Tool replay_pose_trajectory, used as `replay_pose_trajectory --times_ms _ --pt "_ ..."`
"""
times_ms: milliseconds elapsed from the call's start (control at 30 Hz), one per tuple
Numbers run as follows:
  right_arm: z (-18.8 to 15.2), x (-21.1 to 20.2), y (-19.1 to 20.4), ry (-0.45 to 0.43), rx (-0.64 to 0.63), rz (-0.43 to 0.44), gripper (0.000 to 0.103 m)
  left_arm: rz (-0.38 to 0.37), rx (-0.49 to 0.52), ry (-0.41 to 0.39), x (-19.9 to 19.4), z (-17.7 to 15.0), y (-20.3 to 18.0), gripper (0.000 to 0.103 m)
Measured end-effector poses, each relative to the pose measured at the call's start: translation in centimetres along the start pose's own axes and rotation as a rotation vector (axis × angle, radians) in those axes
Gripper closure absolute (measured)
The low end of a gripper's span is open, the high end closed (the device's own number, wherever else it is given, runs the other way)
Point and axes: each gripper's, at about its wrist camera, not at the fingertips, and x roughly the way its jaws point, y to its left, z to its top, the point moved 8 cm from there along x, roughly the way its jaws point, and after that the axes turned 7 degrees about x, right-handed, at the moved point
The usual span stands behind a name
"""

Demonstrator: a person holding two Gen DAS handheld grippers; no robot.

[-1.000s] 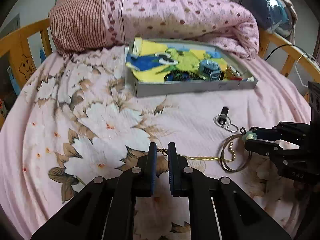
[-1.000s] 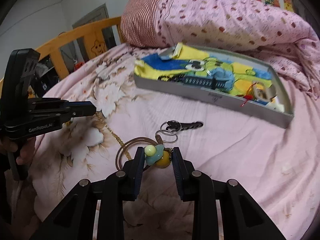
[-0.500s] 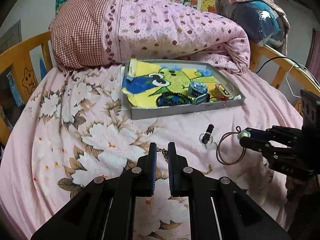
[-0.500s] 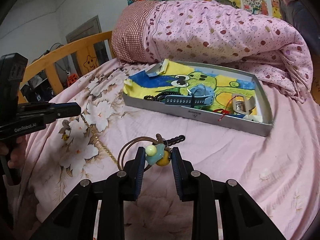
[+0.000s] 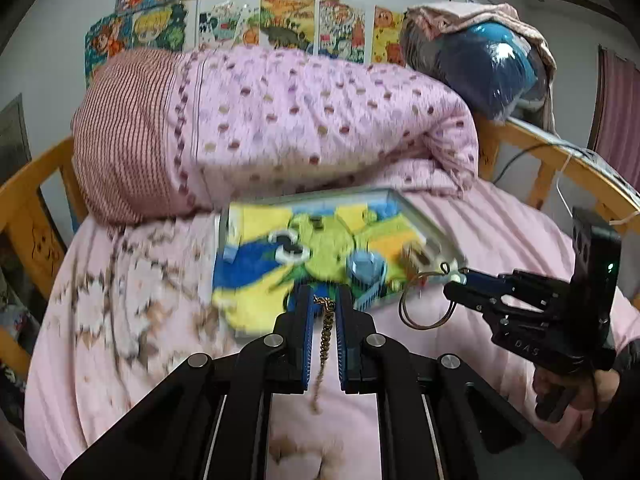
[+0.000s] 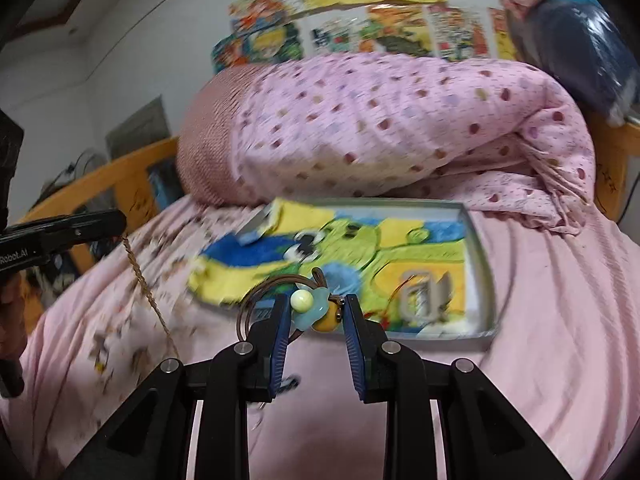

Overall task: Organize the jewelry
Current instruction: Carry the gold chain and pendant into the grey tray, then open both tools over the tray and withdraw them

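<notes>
The gold chain (image 5: 326, 330) is pinched at its top end between the left gripper (image 5: 324, 312) pads and dangles straight down, its lower end blurry above the pink bedsheet (image 5: 500, 232). From the right wrist view you can see the same chain hanging off the tip of the left gripper at the far left of the frame.

The right gripper (image 6: 316, 312) is clamped on the charm end of a brown cord bracelet (image 6: 272, 286): a pale bead, a light blue flower piece and a yellow bead sit squeezed between its blue pads, and the cord loop hangs free to the left. In the left wrist view that loop hangs in the air off the gripper tip on the right.

Both pieces are held up just on the near side of the grey tray (image 6: 478, 248) with the cartoon lining, which lies on the bed in front of a rolled pink spotted quilt (image 5: 300, 120). Stuff inside the tray is too blurred to name.
</notes>
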Motion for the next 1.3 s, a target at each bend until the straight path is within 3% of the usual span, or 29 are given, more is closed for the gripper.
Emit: replay_pose_trajectory --times_ms 267,433,800,1200,1267,1300 --pt "1.8 1.6 -2.9 -0.033 0.061 -0.017 0.078 0.019 -0.033 -0.131 0.7 6.8 1.1 0.095" --pt "1.0 4.0 -4.0 0.005 0.081 -0.026 0.078 0.023 -0.063 -0.14 3.2 8.5 1.3 0.095" --pt "-1.6 7.1 -5.9 0.096 0.12 -0.066 0.078 0.001 -0.121 0.06 11.2 2.2 1.1 0.095" --pt "-1.9 7.6 -5.8 0.113 0.099 -0.081 0.076 -0.03 -0.151 0.23 14.3 -3.4 1.1 0.095" --pt "-1.9 7.5 -5.7 0.114 0.092 -0.085 0.069 -0.026 -0.157 0.252 14.5 -4.0 1.0 0.095" --pt "-1.8 7.4 -5.7 0.108 0.087 -0.09 0.06 -0.023 -0.162 0.259 14.5 -4.2 1.0 0.094"
